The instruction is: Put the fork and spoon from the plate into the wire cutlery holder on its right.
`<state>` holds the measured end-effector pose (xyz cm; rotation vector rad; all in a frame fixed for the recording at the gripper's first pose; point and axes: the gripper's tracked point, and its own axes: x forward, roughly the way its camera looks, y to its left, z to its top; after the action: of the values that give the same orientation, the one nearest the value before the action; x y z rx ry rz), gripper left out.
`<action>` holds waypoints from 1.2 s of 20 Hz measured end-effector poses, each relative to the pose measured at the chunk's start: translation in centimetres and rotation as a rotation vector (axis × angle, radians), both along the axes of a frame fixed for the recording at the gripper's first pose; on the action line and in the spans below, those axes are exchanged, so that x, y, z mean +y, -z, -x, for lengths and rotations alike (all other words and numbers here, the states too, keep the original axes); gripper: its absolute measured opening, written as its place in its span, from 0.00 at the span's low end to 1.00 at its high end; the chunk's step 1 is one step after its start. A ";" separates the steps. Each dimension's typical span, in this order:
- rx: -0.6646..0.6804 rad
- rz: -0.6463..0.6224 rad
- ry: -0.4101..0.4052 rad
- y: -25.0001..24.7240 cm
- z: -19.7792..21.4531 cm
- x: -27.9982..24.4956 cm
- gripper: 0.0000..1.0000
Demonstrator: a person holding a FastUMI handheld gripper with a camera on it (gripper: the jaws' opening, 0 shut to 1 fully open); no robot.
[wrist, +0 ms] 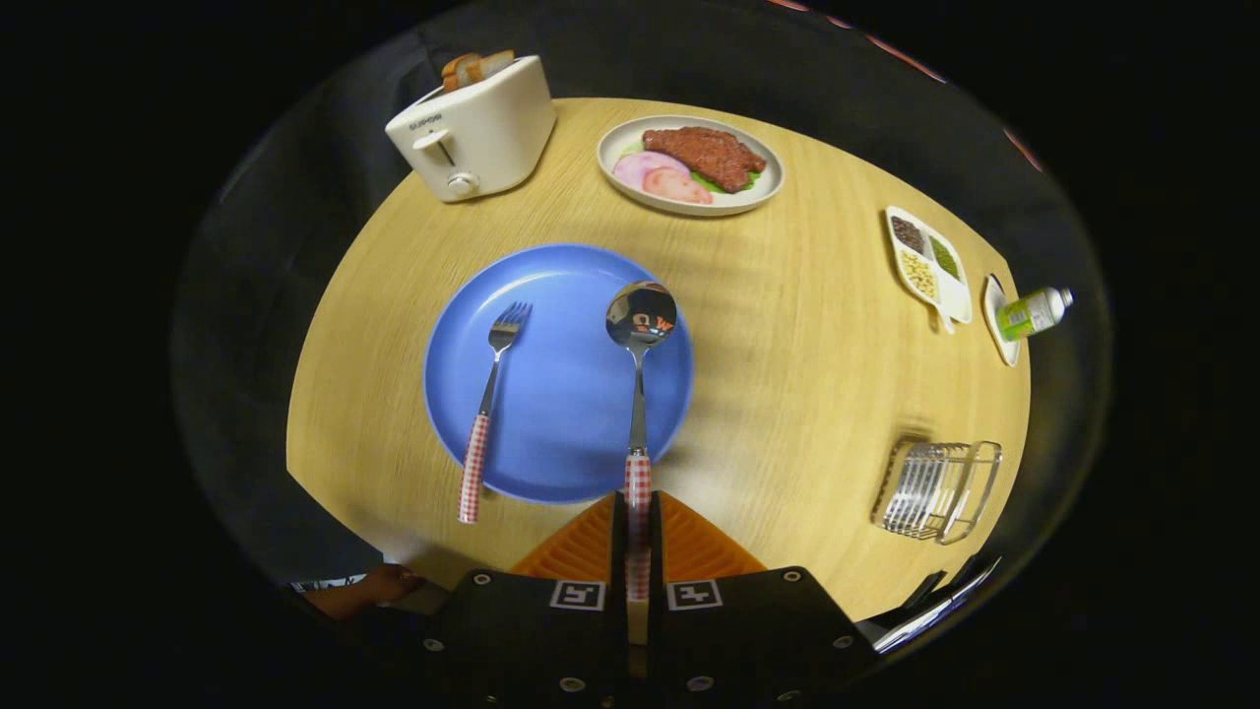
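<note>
Both fingers of the gripper [638, 532] are clamped tight on the spoon [639, 325]'s checkered handle, bowl sticking out ahead over the blue plate [561, 414].

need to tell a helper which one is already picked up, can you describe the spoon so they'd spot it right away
Start at the blue plate in the middle of the round wooden table. Two pieces of cutlery with red-checked handles lie over it; the spoon is the one with the round shiny bowl. Unlike the fork, its handle is pinched in the gripper.

Blue plate [557, 394] — red-and-white checked handles on fork [488, 409] and spoon [638, 384].
</note>
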<state>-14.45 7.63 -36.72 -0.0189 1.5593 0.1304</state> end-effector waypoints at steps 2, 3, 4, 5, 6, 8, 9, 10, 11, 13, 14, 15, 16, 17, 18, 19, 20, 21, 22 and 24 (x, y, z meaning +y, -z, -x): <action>-0.002 0.014 0.034 -1.8 0.4 -3.2 0.09; -0.001 0.028 0.056 -2.6 0.7 -5.1 0.08; 0.002 0.040 0.081 -3.3 1.1 -7.0 0.08; 0.007 0.050 0.106 -3.9 1.5 -9.1 0.08; 0.016 0.063 0.129 -4.3 1.8 -11.1 0.08; 0.036 0.101 0.168 -4.9 2.9 -15.1 0.08; 0.055 0.114 0.179 -5.2 3.7 -16.8 0.09; 0.071 0.122 0.190 -5.5 4.2 -18.2 0.08; 0.092 0.119 0.195 -5.6 4.8 -19.3 0.08; 0.130 0.097 0.213 -5.7 5.6 -20.8 0.08; 0.154 0.090 0.218 -5.7 5.9 -21.4 0.08; 0.172 0.085 0.218 -5.5 6.2 -22.1 0.08; 0.188 0.077 0.212 -5.4 6.3 -22.4 0.08; 0.206 0.068 0.210 -5.4 6.7 -22.8 0.08; 0.224 0.057 0.205 -5.3 6.9 -22.9 0.09; 0.236 0.047 0.199 -5.2 7.0 -23.1 0.08; 0.251 0.041 0.189 -5.1 6.9 -23.2 0.08; 0.266 0.038 0.181 -4.9 7.3 -23.4 0.09; 0.280 0.033 0.179 -4.8 7.3 -23.5 0.08; 0.299 0.031 0.173 -4.2 7.1 -24.0 0.08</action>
<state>-21.58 -16.38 -32.50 0.1157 1.8534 -0.0292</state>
